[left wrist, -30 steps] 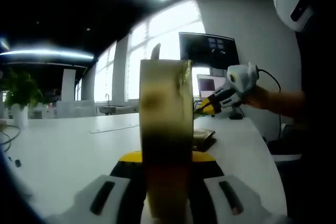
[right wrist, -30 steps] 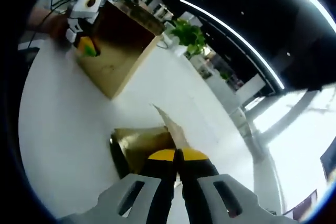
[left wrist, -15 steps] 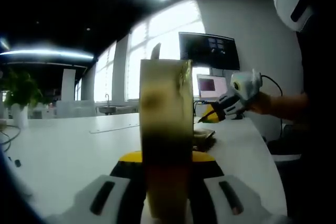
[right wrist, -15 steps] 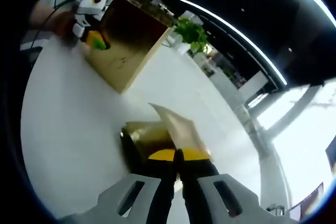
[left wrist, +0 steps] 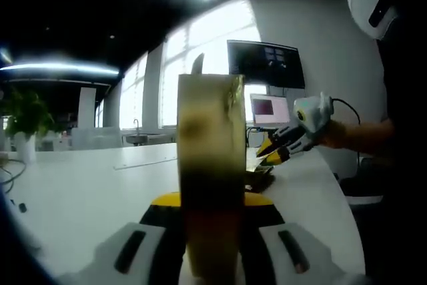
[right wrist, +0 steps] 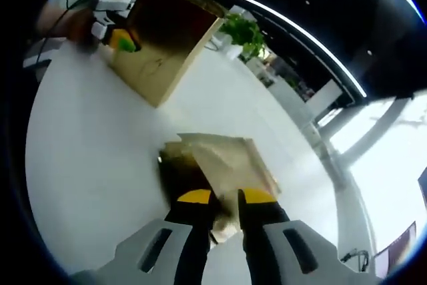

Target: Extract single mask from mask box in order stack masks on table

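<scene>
In the left gripper view, the mask box (left wrist: 211, 165) stands upright between the jaws of the left gripper (left wrist: 211, 208) and blocks the straight path ahead. To its left the white table (left wrist: 80, 191) lies bare and open to a far plant (left wrist: 25, 115). To its right, the right gripper (left wrist: 275, 155) and a person's hand (left wrist: 333, 133) hang over the stacked masks (left wrist: 257, 177), narrowing that side. In the right gripper view, the jaws stand apart over the masks (right wrist: 223, 165); bare tabletop (right wrist: 80, 165) separates them from the box (right wrist: 167, 45), which walls the far end.
</scene>
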A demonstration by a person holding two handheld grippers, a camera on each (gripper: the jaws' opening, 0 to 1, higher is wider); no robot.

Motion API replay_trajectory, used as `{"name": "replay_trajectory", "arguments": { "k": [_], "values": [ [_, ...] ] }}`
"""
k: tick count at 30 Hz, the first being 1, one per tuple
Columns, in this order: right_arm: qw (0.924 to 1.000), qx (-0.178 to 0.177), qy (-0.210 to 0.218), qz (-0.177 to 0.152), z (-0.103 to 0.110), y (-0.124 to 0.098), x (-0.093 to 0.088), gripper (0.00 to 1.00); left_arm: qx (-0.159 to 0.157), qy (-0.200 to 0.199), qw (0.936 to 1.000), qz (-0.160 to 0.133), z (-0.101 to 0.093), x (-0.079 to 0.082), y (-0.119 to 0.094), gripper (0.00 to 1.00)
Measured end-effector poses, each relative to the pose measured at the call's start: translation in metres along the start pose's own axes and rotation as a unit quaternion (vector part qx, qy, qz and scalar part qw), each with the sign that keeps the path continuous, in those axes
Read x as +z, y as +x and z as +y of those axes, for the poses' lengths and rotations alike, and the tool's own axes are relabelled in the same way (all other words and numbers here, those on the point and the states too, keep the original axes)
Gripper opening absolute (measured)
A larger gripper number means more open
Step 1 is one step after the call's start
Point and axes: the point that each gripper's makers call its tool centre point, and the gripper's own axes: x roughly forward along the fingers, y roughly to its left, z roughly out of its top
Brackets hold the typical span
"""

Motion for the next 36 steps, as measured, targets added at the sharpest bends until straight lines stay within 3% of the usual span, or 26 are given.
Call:
{"name": "replay_trajectory", "arguments": {
  "k": [21, 29, 36],
  "values": [
    [0.9974, 0.001, 0.071, -0.008, -0.007, -0.015, -0.012, 0.25, 0.000, 0.001, 1.0000, 0.001, 0.001, 0.000, 0.000, 0.32],
    [0.9950, 0.011, 0.098, -0.016, -0.001, -0.021, -0.010, 0.28, 0.001, 0.001, 1.0000, 0.001, 0.001, 0.000, 0.000, 0.32],
    [0.9920, 0.011, 0.121, -0.035, -0.007, -0.029, -0.001, 0.30, 0.000, 0.001, 1.0000, 0.001, 0.000, 0.000, 0.000, 0.32]
  ]
}}
